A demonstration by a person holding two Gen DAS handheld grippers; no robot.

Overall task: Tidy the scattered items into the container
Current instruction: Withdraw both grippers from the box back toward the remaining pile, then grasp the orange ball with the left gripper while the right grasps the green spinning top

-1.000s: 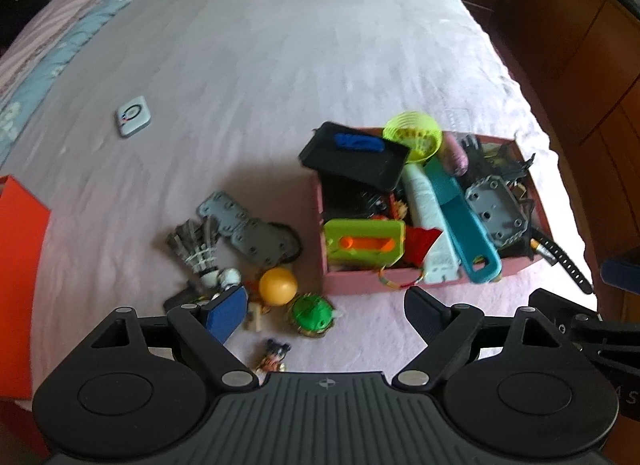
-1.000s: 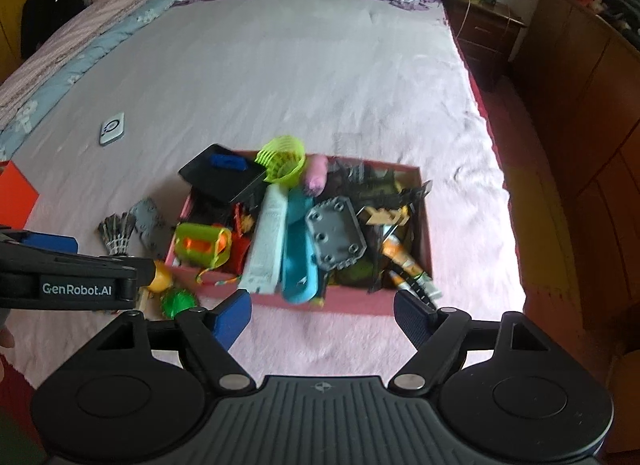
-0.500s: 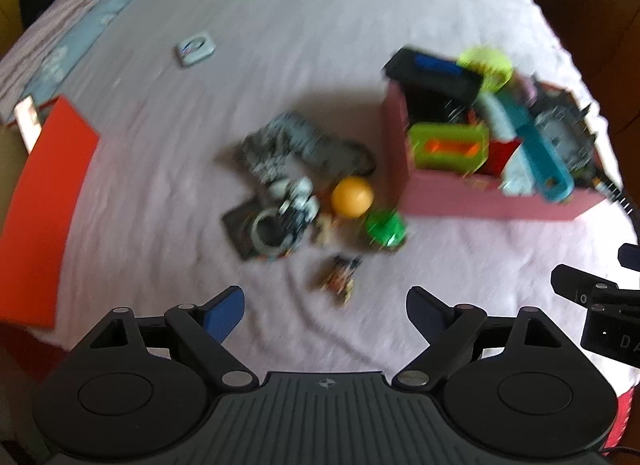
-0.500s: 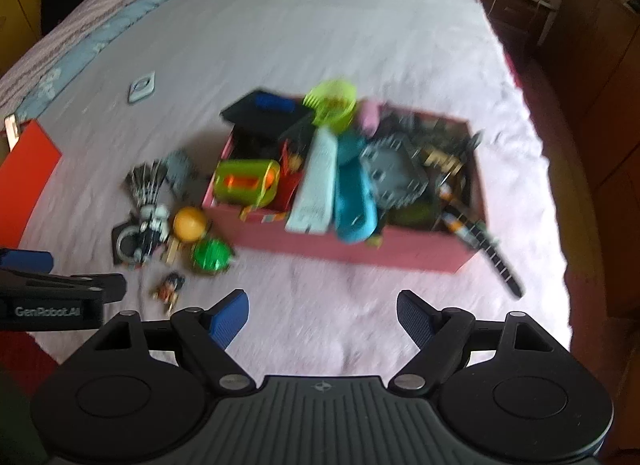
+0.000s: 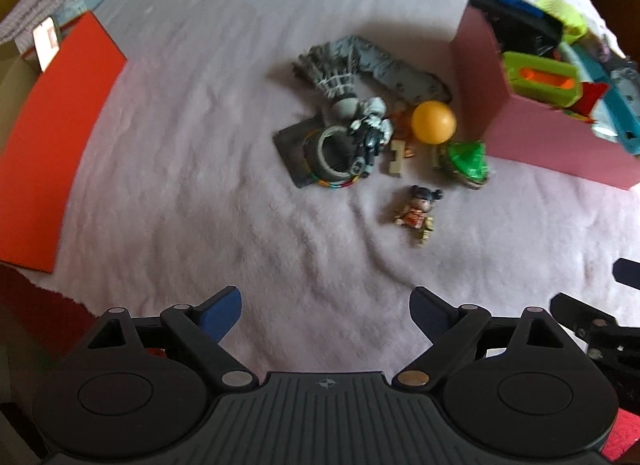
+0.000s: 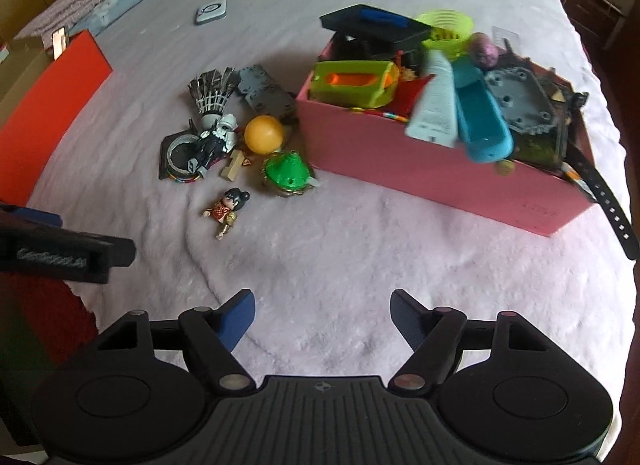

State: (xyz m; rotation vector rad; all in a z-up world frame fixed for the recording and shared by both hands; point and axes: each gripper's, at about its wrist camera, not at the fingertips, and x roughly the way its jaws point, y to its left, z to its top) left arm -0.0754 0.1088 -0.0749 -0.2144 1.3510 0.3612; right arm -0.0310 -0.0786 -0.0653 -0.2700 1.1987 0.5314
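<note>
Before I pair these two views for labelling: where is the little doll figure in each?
Left wrist: doll figure right of centre, alone on the bedspread, below the orange ball.
Right wrist: doll figure left of centre, below that ball.
Shared landmark: pink box.

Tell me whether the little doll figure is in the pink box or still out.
Out. The doll figure lies on the bedspread, apart from the pink box and nearest the open left gripper.

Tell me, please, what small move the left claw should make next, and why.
Probably lower the open left claw forward onto the small doll. It lies alone on the bed, nearest that claw, outside the pink box.
</note>
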